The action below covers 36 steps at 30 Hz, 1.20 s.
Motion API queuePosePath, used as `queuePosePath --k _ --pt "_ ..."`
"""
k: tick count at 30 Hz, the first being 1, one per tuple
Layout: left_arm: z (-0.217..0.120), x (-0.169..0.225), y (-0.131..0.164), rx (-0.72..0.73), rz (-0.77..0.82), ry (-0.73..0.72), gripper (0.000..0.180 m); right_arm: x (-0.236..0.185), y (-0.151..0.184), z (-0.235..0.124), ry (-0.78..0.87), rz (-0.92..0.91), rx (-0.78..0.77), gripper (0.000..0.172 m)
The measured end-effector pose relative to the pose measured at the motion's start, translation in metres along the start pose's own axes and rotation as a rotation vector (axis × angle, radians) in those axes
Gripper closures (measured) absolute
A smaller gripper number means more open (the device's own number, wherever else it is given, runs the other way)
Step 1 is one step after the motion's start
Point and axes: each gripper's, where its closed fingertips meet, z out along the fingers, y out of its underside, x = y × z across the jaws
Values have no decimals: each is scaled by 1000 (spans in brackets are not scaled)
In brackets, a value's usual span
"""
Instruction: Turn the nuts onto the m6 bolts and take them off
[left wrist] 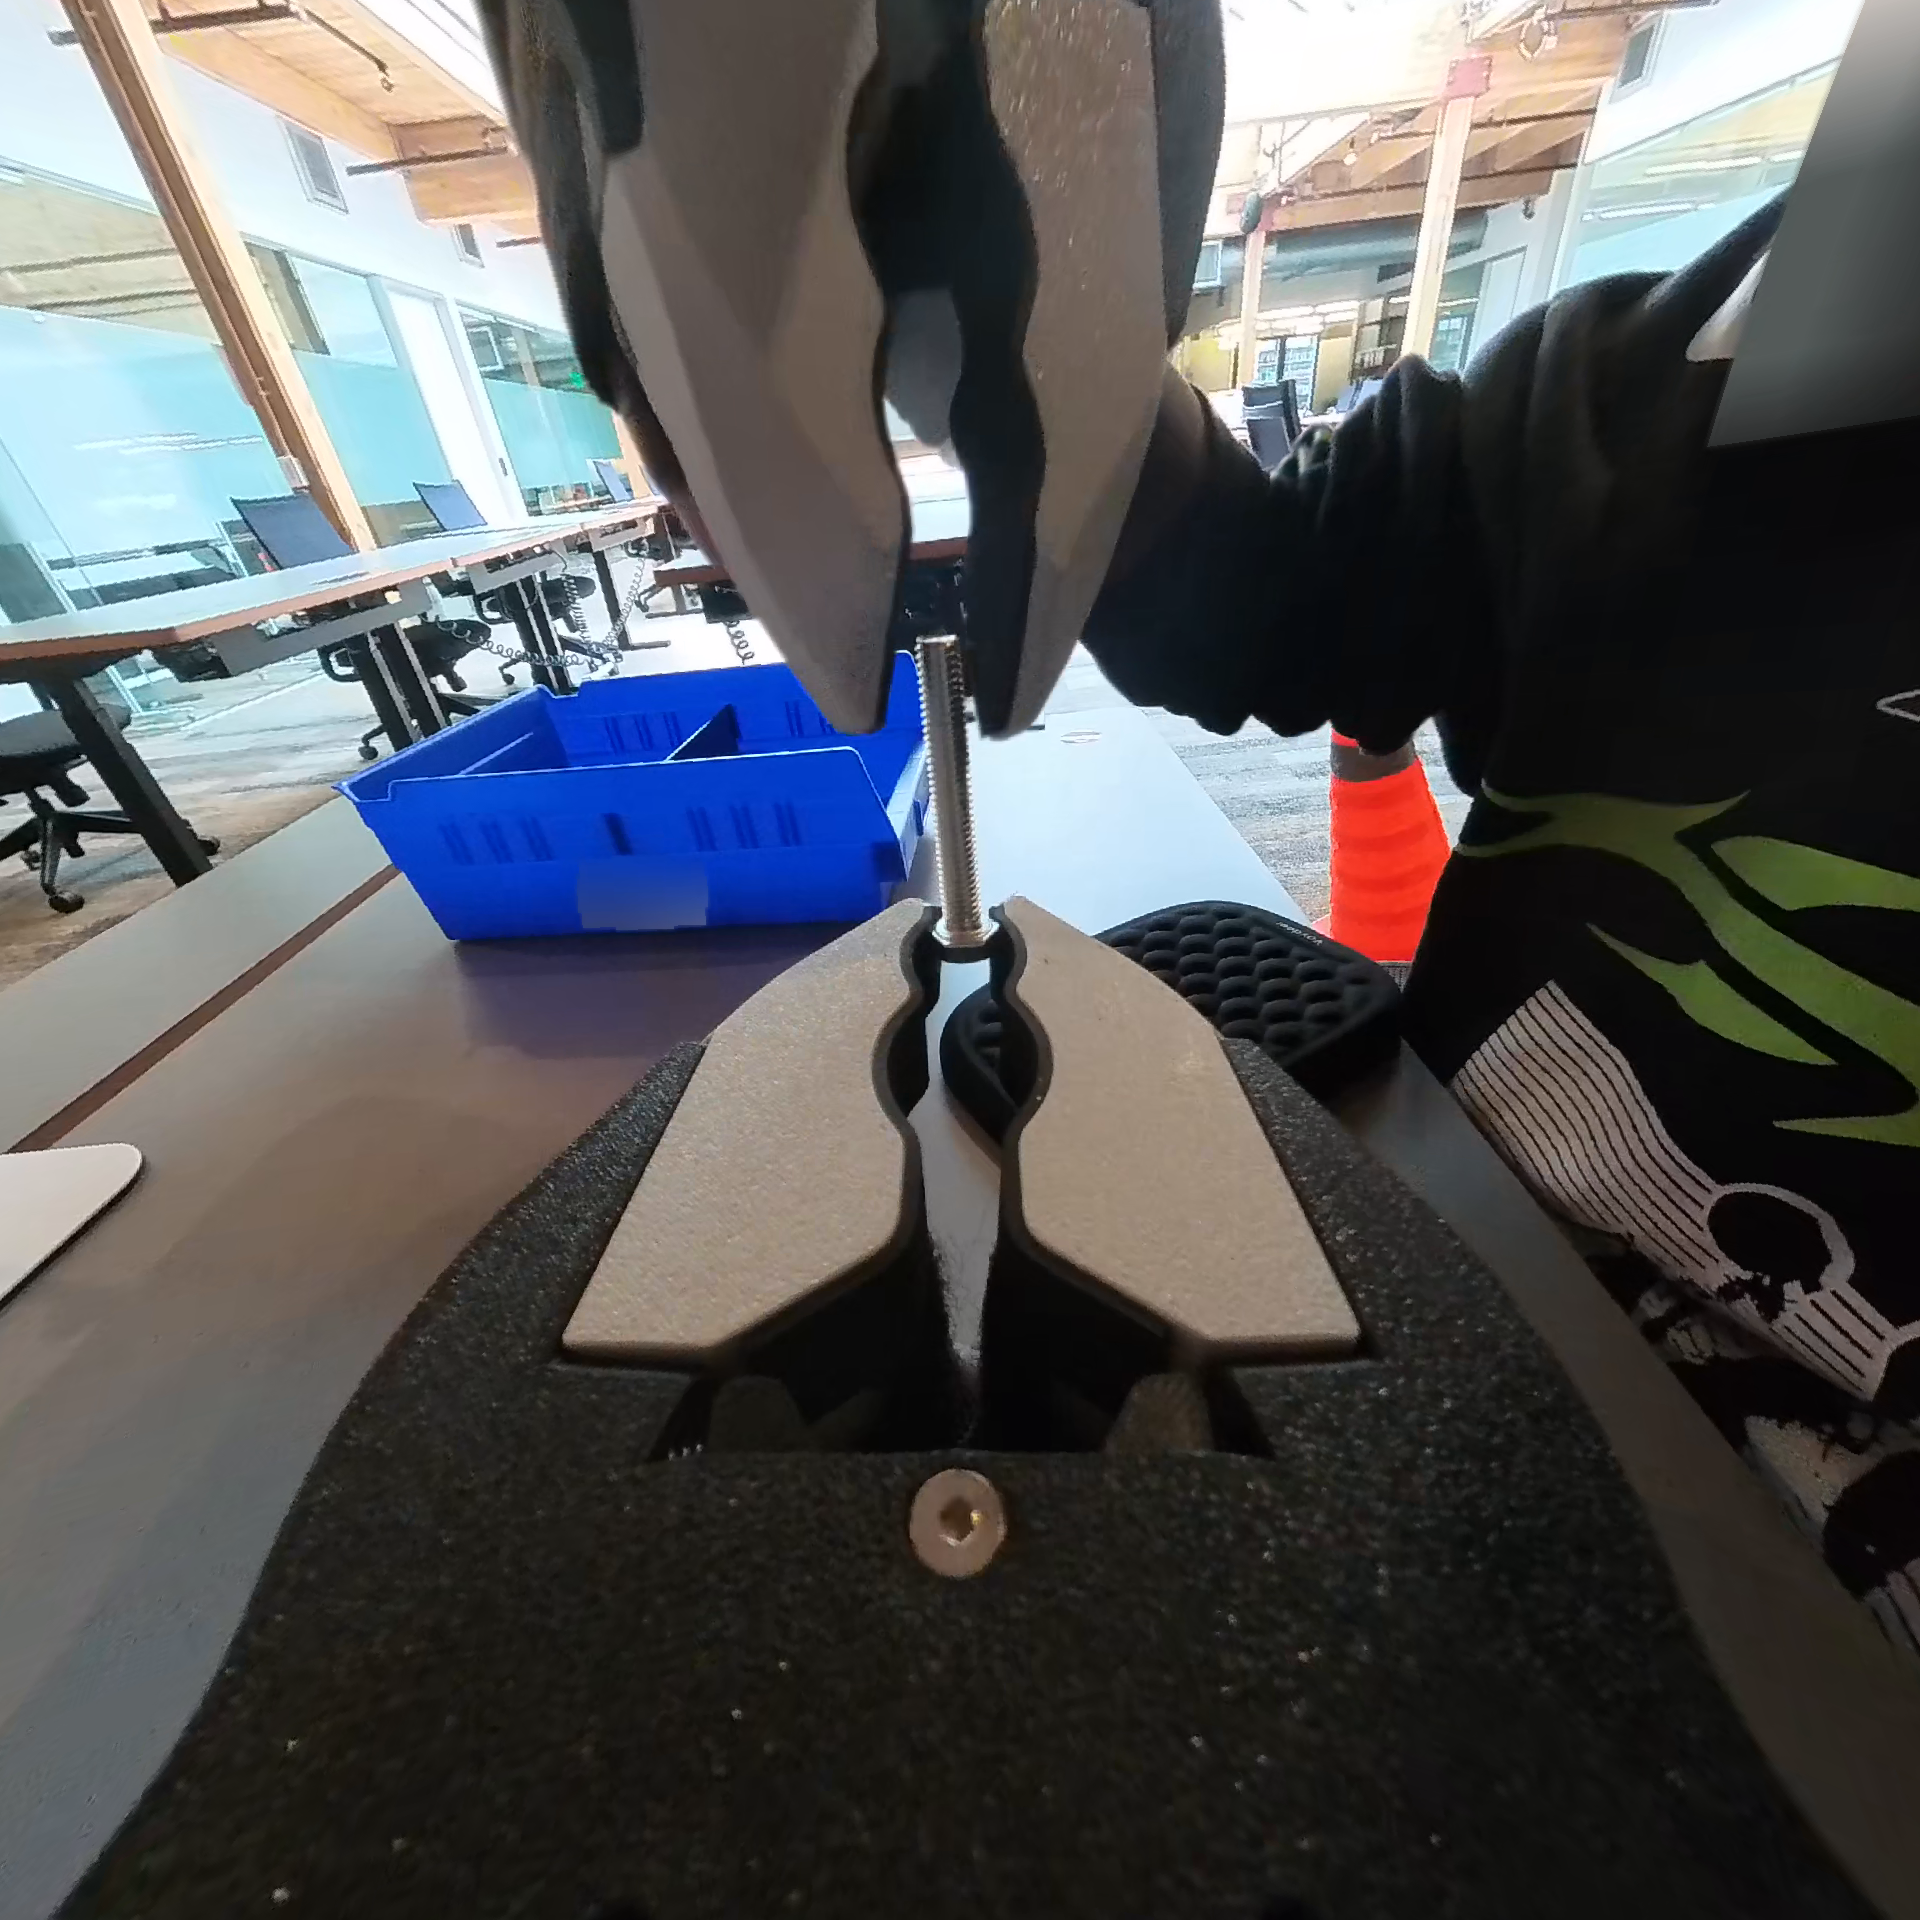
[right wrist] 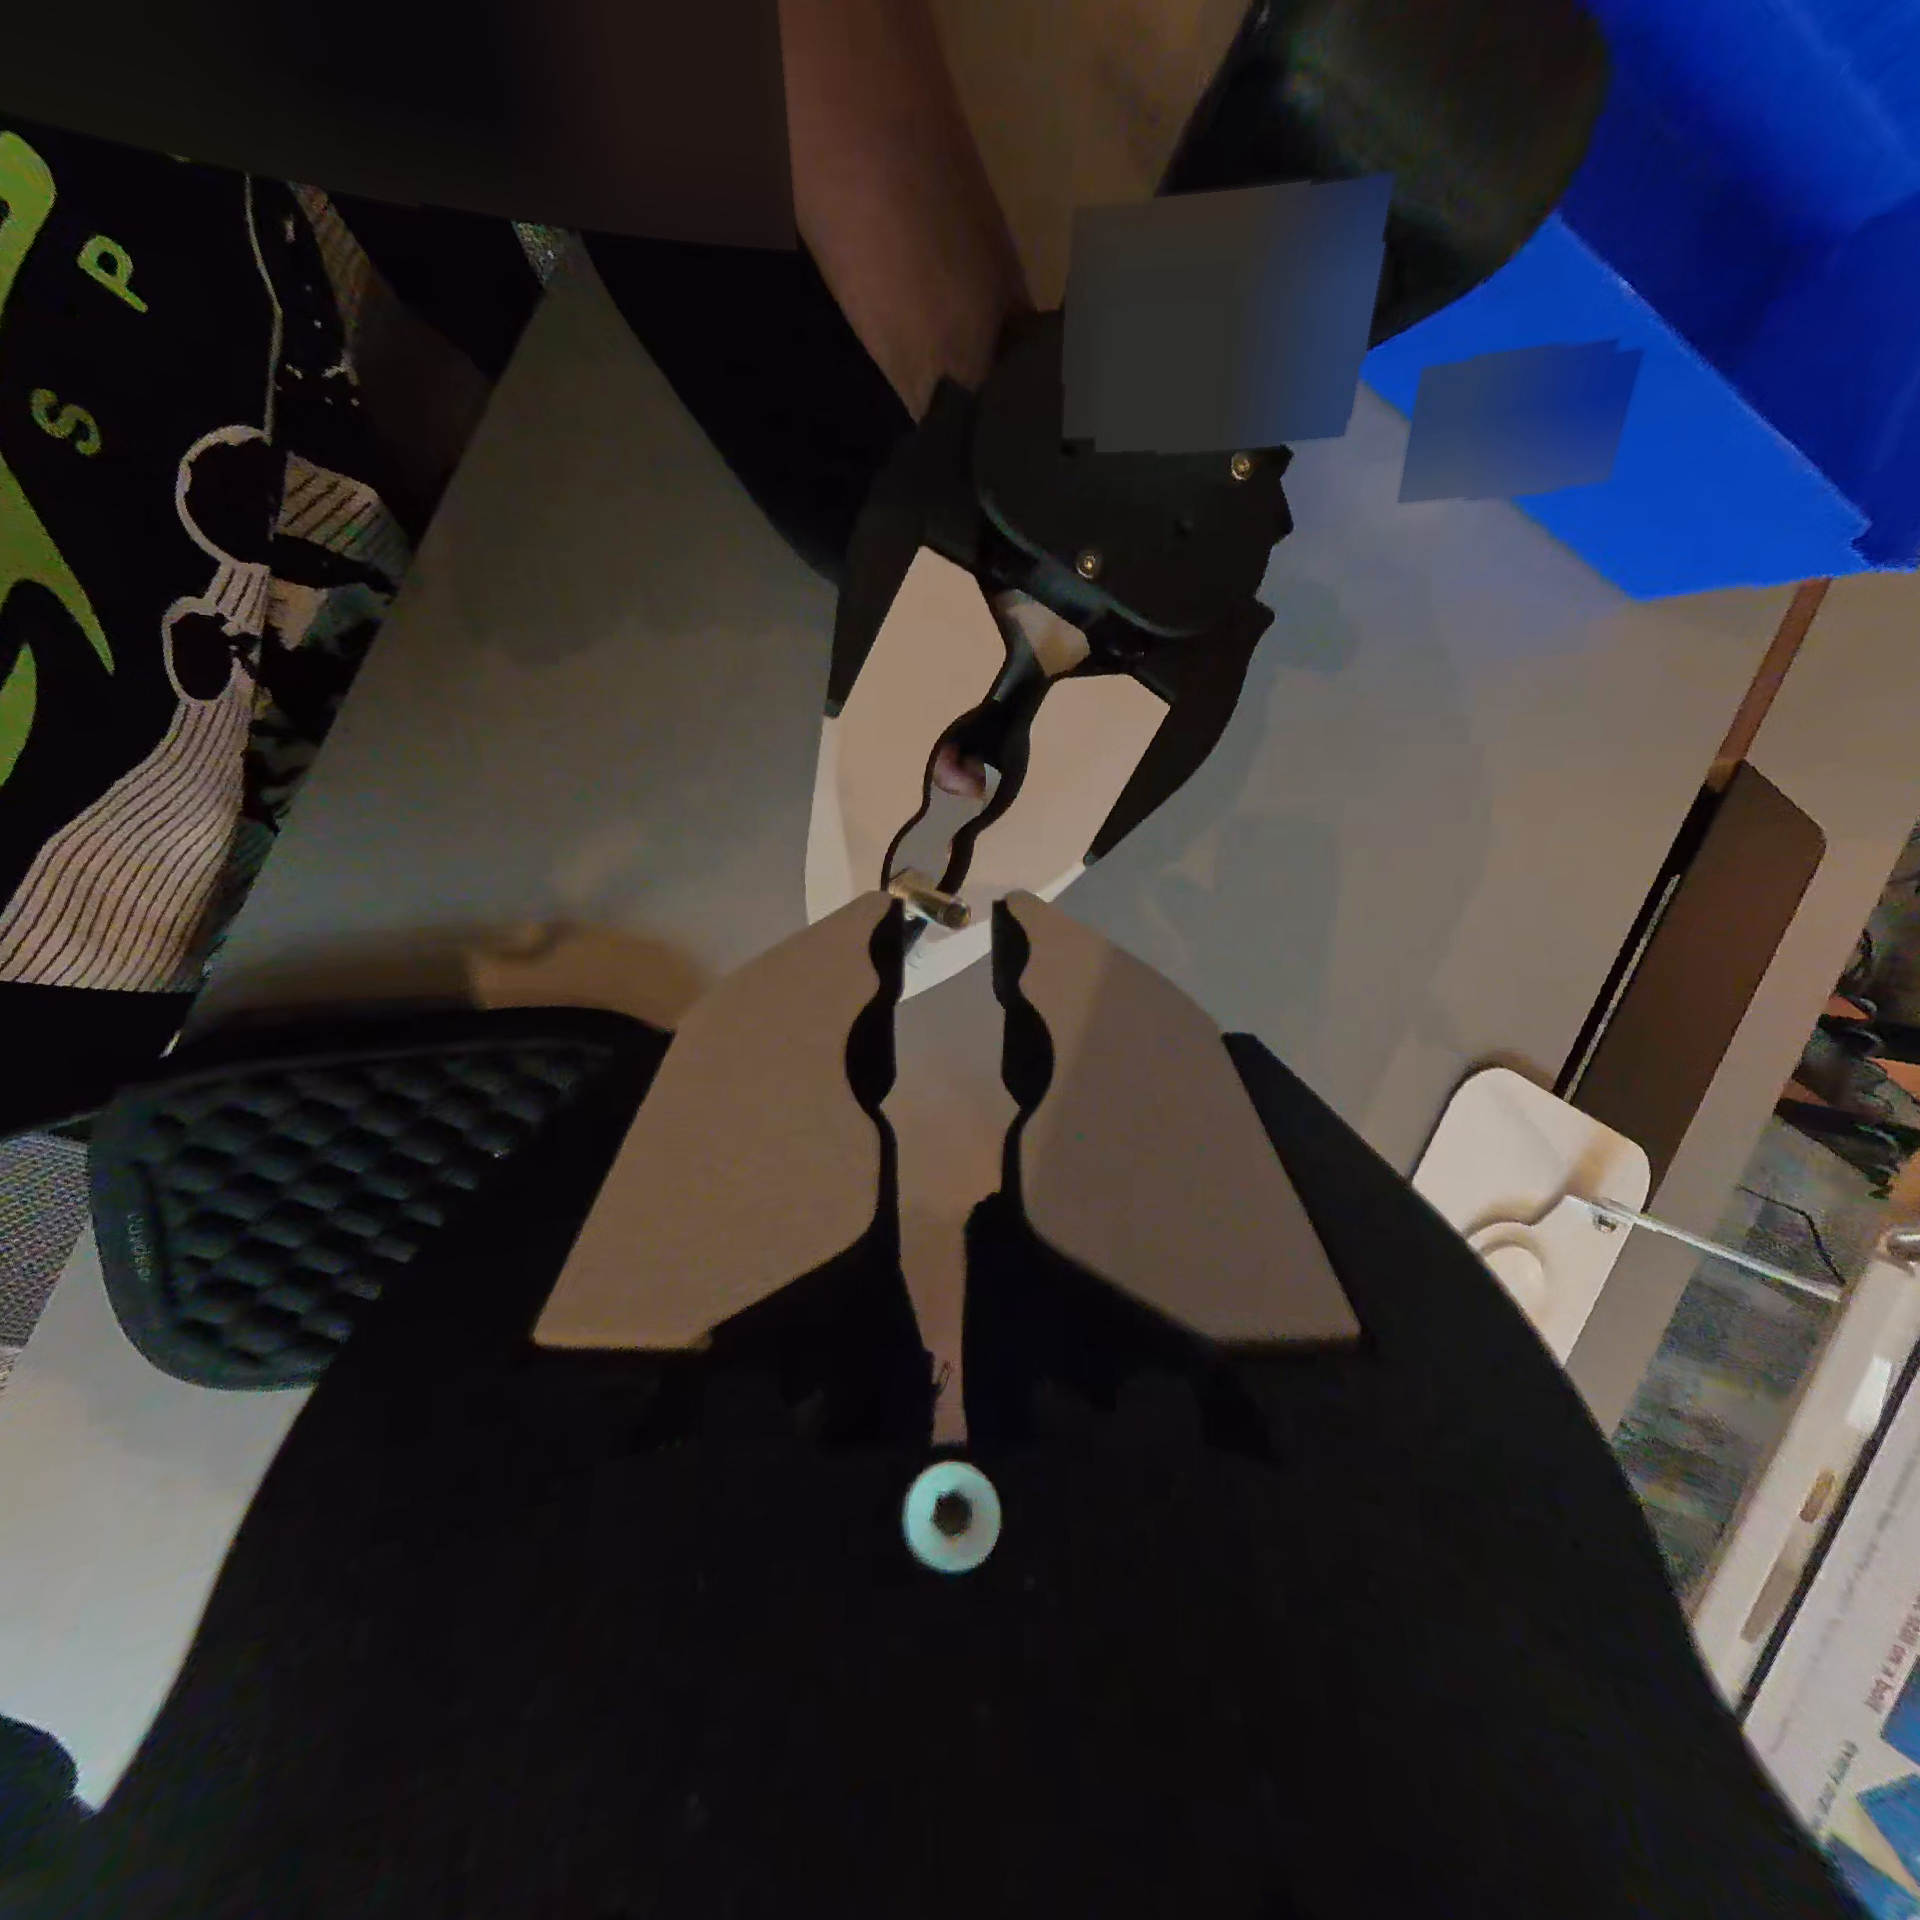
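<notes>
My left gripper [left wrist: 964, 920] is shut on the head of a silver bolt [left wrist: 951, 800] and holds it upright above the dark table [left wrist: 260, 1091]. My right gripper [left wrist: 930, 717] comes down from above with its fingertips on either side of the bolt's threaded top. In the right wrist view the right gripper [right wrist: 940, 914] is open. The bolt's tip [right wrist: 935, 906] lies close to its left finger [right wrist: 831, 956], with a clear gap to the other finger. The left gripper [right wrist: 920, 883] shows beyond it, holding the bolt. I see no nut.
A blue divided bin [left wrist: 623, 821] stands on the table behind the bolt. A black honeycomb pad [left wrist: 1257, 987] lies to the right of it. An orange cone [left wrist: 1382, 842] stands beyond the table edge. A person's black sleeve [left wrist: 1351, 571] reaches in from the right. The gap from one gripper's tips to the other's is roughly 5 cm.
</notes>
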Motion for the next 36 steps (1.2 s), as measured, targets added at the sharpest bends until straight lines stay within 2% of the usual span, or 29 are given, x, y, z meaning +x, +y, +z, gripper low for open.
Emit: queuePosePath --k 3,8,11,19,26,31,36 --pt "0 0 1 -4 -2 4 172 -1 -1 2 -15 -5 12 164" --pt "1 -3 1 18 -12 -17 171 -2 2 0 -20 0 19 166" --pt "1 -9 0 44 -8 -53 154 2 5 -2 3 5 10 167" --pt "9 -19 12 4 -44 -118 99 9 13 -12 40 37 10 167" --pt "6 -26 13 19 -41 -153 94 15 30 -33 102 93 12 167" --pt "3 -31 12 25 -17 -182 95 26 64 -63 195 192 -15 166" --pt "1 -33 11 35 -18 -191 97 39 138 -102 317 394 -121 167"
